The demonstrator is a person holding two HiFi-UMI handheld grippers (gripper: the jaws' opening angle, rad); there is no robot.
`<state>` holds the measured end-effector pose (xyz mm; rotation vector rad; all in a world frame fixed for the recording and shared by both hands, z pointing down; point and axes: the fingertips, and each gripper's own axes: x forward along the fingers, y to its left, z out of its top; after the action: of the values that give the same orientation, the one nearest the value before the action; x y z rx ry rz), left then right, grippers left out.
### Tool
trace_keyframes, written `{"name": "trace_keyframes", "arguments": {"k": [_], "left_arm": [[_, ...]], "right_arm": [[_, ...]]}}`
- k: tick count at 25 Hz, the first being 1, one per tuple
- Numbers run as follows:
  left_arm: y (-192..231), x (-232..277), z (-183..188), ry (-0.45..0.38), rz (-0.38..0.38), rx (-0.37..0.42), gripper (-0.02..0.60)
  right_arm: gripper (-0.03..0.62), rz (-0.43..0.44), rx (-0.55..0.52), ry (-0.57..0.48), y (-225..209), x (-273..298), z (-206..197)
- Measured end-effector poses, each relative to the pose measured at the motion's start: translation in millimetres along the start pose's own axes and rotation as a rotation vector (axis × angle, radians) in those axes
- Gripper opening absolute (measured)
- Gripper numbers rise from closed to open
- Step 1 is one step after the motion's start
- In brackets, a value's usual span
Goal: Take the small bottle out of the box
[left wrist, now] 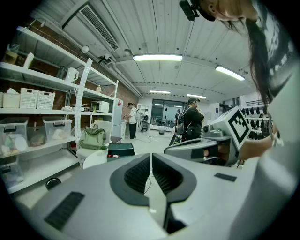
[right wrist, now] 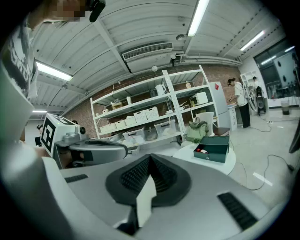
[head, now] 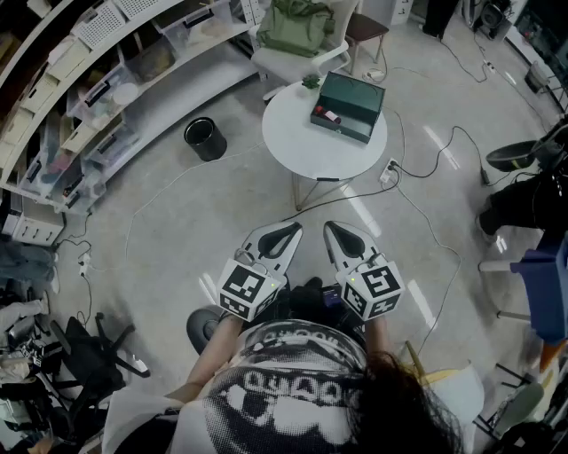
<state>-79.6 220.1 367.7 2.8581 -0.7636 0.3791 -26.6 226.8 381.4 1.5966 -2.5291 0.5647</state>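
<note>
The small bottle (head: 330,115) lies inside the open dark green box (head: 357,92), a red-and-pale speck in the part of the box nearer my tongs, too small for me to make out more. The box sits on a round white table (head: 300,146) well ahead of both tongs, far past their tips. It falls a little left of where my left tongs (head: 287,232) point and right of where my right tongs (head: 339,233) point. I hold the two low in front of my body, over bare floor, side by side with their tips near each other but not touching. The left tongs' jaws are pressed together with only a thin seam between the ribbed pads, and they have hold of nothing. The right tongs' jaws are likewise fully together and empty. Beyond the table from my tongs stands a white chair (head: 293,62) with an olive green bag (head: 306,25) on it. A black bin (head: 205,139) stands on the floor off to the left of my left tongs, near the long shelving (head: 98,97).
</note>
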Motion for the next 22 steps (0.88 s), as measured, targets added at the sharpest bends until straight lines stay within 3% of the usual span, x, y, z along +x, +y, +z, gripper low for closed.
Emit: {"name": "trace_keyframes", "arguments": {"k": [12, 22], "left_arm": [[-13, 11, 4, 0.027, -0.023, 0.019, 0.018], [-1, 27, -2, 0.065, -0.036, 0.009, 0.018]], "right_arm": [[-0.003, -0.047, 0.040, -0.038, -19, -16, 1], [-0.003, -0.088, 0.094, -0.018, -42, -9, -8]]}}
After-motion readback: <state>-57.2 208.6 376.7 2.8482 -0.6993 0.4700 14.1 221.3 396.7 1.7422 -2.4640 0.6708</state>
